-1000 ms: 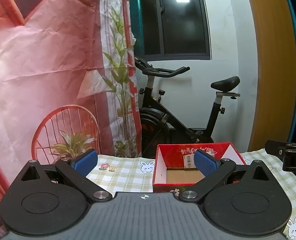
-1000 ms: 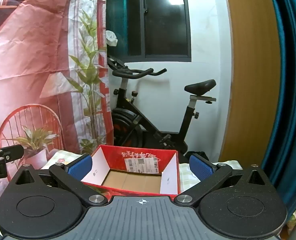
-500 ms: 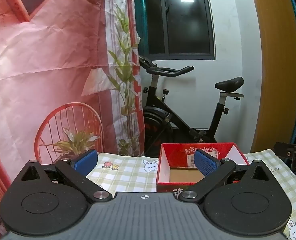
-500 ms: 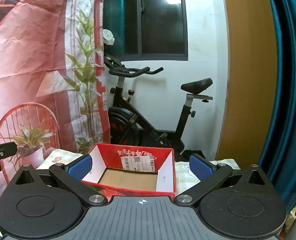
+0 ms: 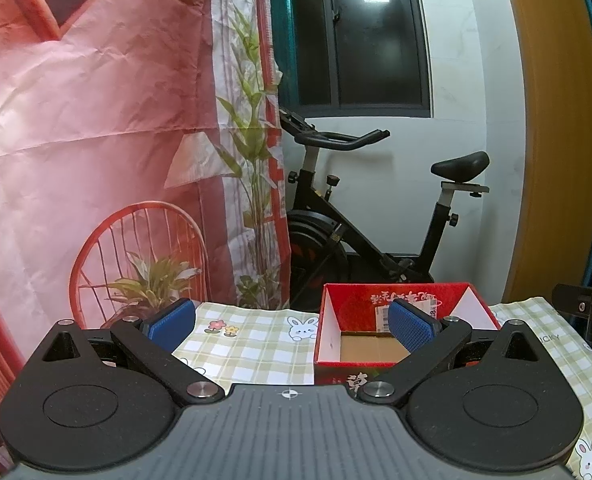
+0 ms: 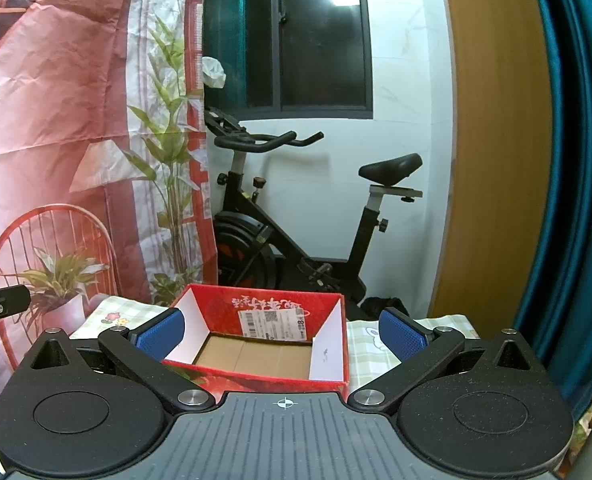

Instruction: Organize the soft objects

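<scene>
A red cardboard box (image 5: pixel 352 308) with white inner flaps and a brown bottom stands open and empty on the checked tablecloth (image 5: pixel 255 344). It also shows in the right wrist view (image 6: pixel 255 308). My left gripper (image 5: pixel 291 326) is open and empty, above the cloth to the left of the box, its right pad in front of the box. My right gripper (image 6: pixel 281 332) is open and empty, held in front of the box. No soft object is in view.
A black exercise bike (image 5: pixel 376 240) stands behind the table against the white wall. A red printed backdrop (image 5: pixel 95 120) hangs at the left. A wooden panel (image 6: pixel 496 160) and a teal curtain (image 6: pixel 576 160) are at the right. The other gripper's edge (image 5: pixel 584 312) shows at right.
Both grippers have tilted slightly, so the box sits a little lower and further away in each view. Both stay open and empty.
</scene>
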`<state>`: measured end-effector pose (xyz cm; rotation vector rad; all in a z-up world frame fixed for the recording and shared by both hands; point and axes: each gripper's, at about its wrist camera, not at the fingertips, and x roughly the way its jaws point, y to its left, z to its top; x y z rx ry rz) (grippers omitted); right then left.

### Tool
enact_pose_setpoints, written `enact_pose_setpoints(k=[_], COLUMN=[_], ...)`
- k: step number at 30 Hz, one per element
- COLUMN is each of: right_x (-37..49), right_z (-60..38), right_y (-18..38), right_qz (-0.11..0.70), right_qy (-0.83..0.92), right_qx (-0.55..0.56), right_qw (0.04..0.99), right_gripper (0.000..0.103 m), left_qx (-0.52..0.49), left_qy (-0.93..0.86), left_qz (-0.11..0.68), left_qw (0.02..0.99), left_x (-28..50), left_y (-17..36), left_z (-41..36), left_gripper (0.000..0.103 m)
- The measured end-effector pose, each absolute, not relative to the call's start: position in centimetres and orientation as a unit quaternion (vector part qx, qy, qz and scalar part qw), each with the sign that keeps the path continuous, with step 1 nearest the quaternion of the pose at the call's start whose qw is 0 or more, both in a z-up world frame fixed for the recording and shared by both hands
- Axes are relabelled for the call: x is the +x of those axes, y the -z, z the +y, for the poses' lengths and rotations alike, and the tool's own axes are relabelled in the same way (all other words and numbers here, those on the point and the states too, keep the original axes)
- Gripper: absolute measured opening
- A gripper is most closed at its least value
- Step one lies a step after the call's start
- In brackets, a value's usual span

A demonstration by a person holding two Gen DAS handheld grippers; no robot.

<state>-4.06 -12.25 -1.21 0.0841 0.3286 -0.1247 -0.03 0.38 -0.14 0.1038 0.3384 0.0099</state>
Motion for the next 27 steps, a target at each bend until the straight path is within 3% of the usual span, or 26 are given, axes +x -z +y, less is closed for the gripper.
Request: enact_pose_setpoints(k=[27], right_x=[-4.06], right_z=[-12.57], right_y=[1.48], right_qz=[0.163], right_qy=[0.062], right_qx=[0.043], right_qw=[0.984], right_gripper=[0.103], left_qx=[0.055], left_qy=[0.002], left_qz=[0.168], left_qw=[0.984], left_x=[-0.01], left_y=[0.38], left_z=[0.53], left_gripper=[0.103])
